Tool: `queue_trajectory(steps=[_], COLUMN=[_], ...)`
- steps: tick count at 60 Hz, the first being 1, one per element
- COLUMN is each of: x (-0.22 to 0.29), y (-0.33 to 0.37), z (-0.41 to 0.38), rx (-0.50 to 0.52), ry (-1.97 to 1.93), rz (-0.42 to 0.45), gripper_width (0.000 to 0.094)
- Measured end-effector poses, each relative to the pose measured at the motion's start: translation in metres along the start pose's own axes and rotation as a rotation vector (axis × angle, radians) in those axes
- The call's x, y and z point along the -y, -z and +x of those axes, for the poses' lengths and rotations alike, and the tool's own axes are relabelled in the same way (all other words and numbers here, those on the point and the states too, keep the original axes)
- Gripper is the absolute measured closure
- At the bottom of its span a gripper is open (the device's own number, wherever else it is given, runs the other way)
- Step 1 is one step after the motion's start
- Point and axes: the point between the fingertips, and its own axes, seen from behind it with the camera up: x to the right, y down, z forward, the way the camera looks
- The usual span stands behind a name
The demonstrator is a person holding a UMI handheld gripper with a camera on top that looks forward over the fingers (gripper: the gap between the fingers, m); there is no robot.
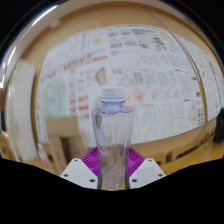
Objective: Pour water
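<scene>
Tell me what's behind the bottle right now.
Behind the clear bottle, held between the jaws, is a wall of printed paper sheets. The bottle covers the stretch of wall directly behind it.

bottle (112, 135): clear, pale blue cap | gripper (112, 168): white (purple pads) | wall papers (150, 60): white, printed text

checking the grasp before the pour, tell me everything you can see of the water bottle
The water bottle is clear plastic with a ribbed, waisted body and a pale cap on top. It stands upright between the fingers of the gripper, its lower part flanked by the purple pads, which seem to press on both sides. Its base is hidden below the fingers. Any water level is hard to make out. Behind it is a wall of printed papers.
</scene>
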Motion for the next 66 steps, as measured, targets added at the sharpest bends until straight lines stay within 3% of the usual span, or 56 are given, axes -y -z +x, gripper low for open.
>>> queue_trajectory(steps=[11, 22, 28, 39, 44, 46, 50, 66], x=[-0.135, -0.207, -0.207, -0.210, -0.208, -0.206, -0.199, -0.159], y=[-0.002, 0.006, 0.006, 0.008, 0.017, 0.024, 0.045, 0.194], z=[0.071, 0.092, 0.095, 0.099, 0.099, 0.097, 0.092, 0.042], rx=[-0.113, -0.123, -0.122, -0.143, -0.164, -0.169, -0.184, -0.248], ry=[0.183, 0.158, 0.135, 0.121, 0.101, 0.100, 0.106, 0.084], rz=[-0.243, -0.365, -0.335, -0.380, -0.417, -0.431, -0.456, -0.557], gripper_width=[0.0639, 0.0616, 0.0628, 0.0375, 0.0071, 0.0117, 0.0074, 0.0083])
